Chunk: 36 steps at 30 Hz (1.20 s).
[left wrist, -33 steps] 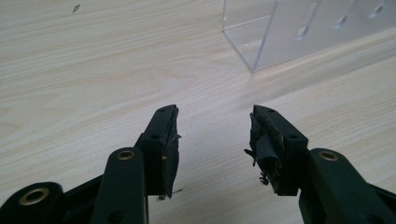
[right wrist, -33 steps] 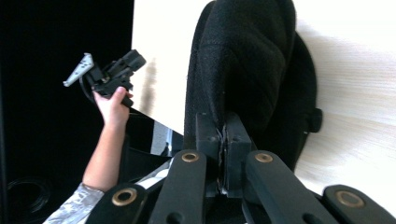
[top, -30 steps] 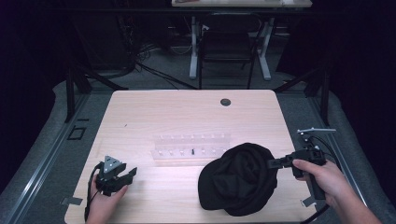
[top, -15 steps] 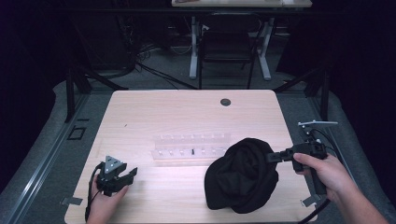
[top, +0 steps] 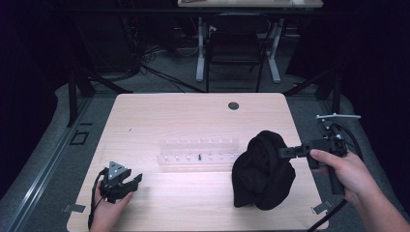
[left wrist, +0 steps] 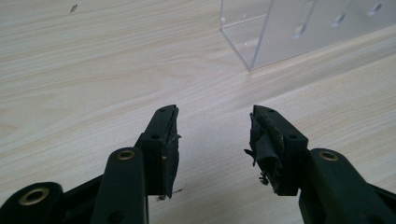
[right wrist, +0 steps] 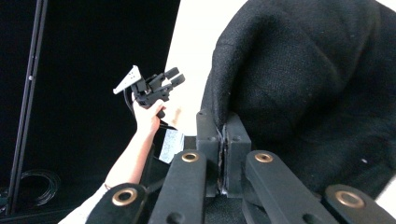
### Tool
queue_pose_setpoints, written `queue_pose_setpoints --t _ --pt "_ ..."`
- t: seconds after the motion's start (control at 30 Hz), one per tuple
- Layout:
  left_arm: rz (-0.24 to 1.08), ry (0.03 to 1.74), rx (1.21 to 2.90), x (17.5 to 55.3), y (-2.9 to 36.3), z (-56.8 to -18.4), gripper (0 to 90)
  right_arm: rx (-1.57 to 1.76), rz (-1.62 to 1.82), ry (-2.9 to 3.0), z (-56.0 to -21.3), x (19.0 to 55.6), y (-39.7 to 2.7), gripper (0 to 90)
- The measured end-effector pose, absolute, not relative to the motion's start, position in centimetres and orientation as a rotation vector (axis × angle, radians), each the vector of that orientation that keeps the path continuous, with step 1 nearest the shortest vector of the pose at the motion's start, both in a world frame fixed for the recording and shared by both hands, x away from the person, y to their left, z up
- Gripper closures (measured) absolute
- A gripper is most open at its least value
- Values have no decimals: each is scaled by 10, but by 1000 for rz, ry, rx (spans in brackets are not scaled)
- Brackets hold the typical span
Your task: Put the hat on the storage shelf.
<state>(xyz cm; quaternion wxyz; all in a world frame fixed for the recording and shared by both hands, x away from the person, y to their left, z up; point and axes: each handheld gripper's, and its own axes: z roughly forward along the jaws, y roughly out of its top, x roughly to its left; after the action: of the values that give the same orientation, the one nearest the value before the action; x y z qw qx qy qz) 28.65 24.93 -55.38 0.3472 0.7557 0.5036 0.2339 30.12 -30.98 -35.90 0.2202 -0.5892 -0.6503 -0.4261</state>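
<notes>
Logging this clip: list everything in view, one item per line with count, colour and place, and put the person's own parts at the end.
table: one, light wood, centre of the high view.
round hole: one, dark, near the table's far edge.
clear rack: one, transparent plastic with rows of holes, mid-table; its corner also appears in the left gripper view.
black cloth: one, black fabric, bunched up and lifted at the table's right side, pinched by the right tool.
chair: one, dark, on the floor beyond the table.
left tool: one, black, near-left of the table, jaws apart, nothing between them.
right tool: one, black, jaws closed on the cloth's edge.
hands: two, left hand, right hand, each holding a tool.
</notes>
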Motion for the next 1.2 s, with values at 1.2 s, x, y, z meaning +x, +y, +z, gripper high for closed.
queue_pose_setpoints --t 1.2 --pt "584 1285 1976 288 245 -556 478 -1549 -1408 -1795 -308 339 -288 883"
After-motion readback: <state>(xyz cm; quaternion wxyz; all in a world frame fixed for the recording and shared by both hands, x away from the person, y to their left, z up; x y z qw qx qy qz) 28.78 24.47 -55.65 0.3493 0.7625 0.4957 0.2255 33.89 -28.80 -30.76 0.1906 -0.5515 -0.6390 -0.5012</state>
